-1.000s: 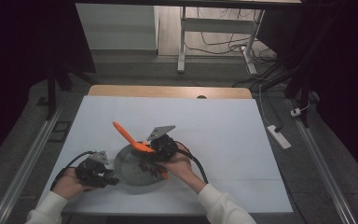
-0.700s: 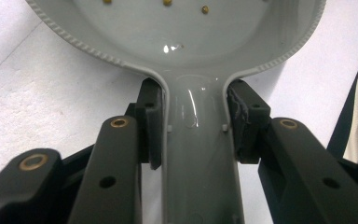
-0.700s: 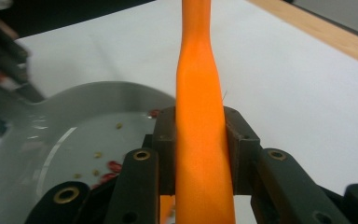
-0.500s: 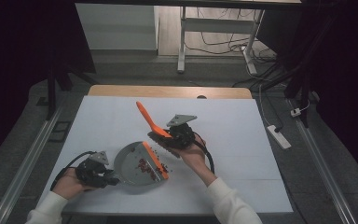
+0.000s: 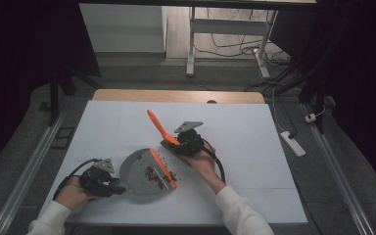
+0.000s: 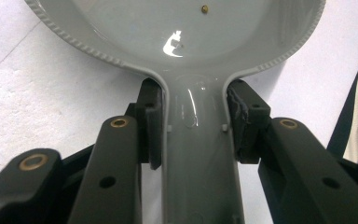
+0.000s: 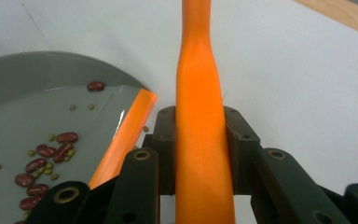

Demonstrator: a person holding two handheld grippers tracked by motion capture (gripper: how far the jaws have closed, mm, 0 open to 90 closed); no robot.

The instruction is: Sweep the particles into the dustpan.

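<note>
beside the dustpan (image 5: 142, 171), right claw (image 5: 172, 144) raised

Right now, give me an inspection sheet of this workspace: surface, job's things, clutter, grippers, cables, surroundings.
Surface: white table top, wooden strip along its far edge.
Job's things: grey dustpan with orange lip lies flat on the table, holding red beans and small green ones; a few beans lie loose just past the lip. Orange brush handle is raised, tilted up and away.
Clutter: nothing seen.
Grippers: left gripper shut on the dustpan's handle; right gripper shut on the brush handle.
Cables: black cable trails from each gripper; loose cables on the floor beyond.
Surroundings: power strip on the floor at right, metal frame legs behind, dark room.
</note>
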